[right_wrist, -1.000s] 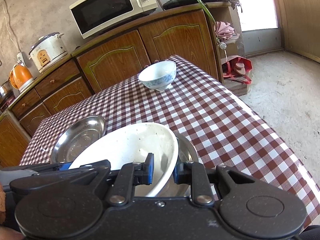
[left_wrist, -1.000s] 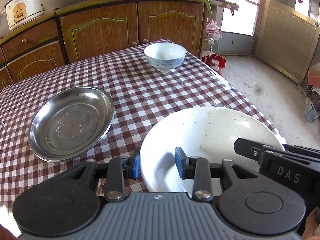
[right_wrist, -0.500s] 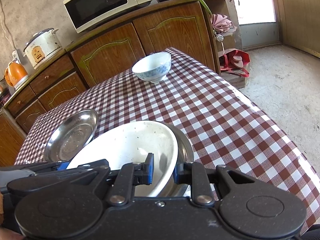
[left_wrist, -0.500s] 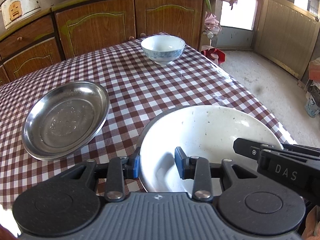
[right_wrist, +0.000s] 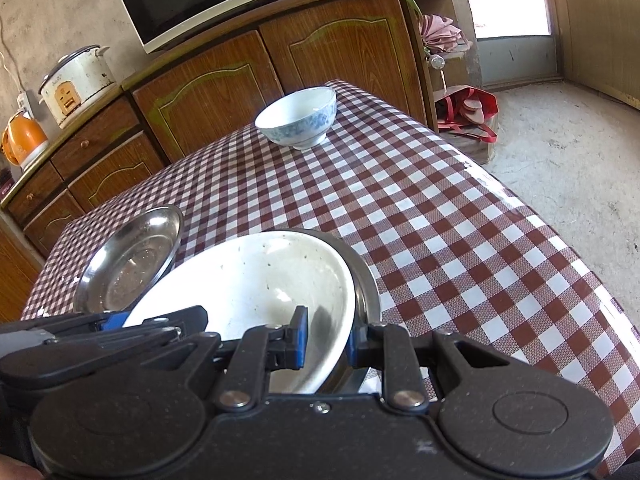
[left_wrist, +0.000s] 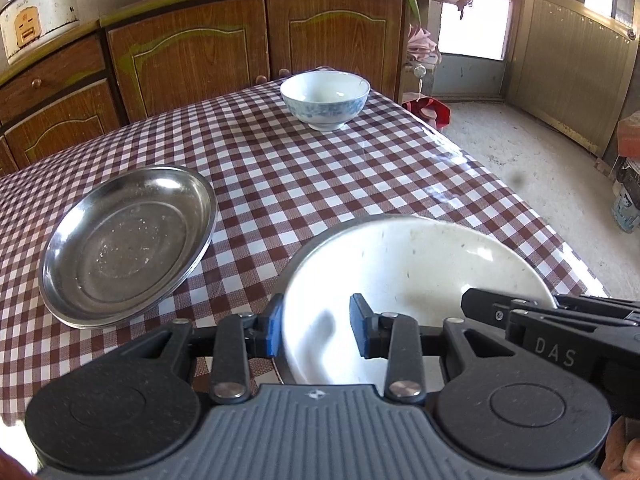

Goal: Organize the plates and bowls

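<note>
Both grippers clamp the big white enamel plate (left_wrist: 412,264): left gripper (left_wrist: 316,330) on near-left rim, right gripper (right_wrist: 326,338) on right rim w/ steel dish beneath; round steel plate (left_wrist: 124,240) & blue-patterned white bowl (left_wrist: 325,98) sit apart on checked table (left_wrist: 288,176); stacking barely begun, judging.

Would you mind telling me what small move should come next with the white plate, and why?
Probably lower the white plate the rest of the way and let go. Both tongs, left and right, grip its rim, and it sits tilted over a steel plate directly beneath.
</note>
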Demonstrator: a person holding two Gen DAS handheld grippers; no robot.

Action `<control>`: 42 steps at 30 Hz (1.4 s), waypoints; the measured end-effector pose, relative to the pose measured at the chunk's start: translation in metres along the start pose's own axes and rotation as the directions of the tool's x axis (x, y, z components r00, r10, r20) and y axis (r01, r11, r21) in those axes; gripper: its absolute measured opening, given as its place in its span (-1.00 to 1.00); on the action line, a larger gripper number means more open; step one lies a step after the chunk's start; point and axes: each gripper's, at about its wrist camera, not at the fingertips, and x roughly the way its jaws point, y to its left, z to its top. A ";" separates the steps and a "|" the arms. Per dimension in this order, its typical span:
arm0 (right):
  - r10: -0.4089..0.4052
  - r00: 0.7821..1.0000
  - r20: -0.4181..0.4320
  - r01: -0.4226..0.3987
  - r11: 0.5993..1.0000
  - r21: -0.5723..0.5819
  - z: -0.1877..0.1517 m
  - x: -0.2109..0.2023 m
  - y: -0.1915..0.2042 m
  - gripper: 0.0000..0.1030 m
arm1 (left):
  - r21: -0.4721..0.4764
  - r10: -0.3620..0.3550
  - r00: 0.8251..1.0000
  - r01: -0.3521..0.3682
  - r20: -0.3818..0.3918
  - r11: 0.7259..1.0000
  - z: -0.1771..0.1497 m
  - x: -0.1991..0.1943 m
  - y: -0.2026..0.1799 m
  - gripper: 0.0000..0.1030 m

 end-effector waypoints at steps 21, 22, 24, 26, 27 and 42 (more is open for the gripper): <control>-0.035 0.999 0.037 0.037 0.998 -0.044 0.004 -0.013 0.003 -0.37 | -0.061 -0.011 1.000 0.011 0.014 0.998 0.001 -0.015 0.015 -0.31; -0.048 0.997 0.054 0.050 0.997 -0.051 0.006 -0.017 0.003 -0.35 | -0.064 -0.010 1.000 0.011 0.017 0.998 0.001 -0.016 0.016 -0.31; -0.059 0.995 0.084 0.064 0.996 -0.057 0.008 -0.025 0.002 -0.35 | -0.071 -0.012 1.000 0.013 0.020 0.997 0.001 -0.018 0.018 -0.29; -0.081 0.992 0.097 0.088 0.994 -0.066 0.010 -0.030 0.001 -0.35 | -0.076 -0.011 1.000 0.012 0.021 0.997 0.001 -0.020 0.020 -0.29; -0.093 0.991 0.097 0.100 0.992 -0.071 0.010 -0.030 0.000 -0.35 | -0.078 -0.011 1.000 0.013 0.021 0.997 0.000 -0.020 0.020 -0.29; -0.138 0.990 0.034 0.141 0.983 -0.115 -0.015 -0.027 0.009 -0.35 | -0.107 0.013 1.000 -0.010 0.024 0.994 0.001 -0.026 0.030 -0.14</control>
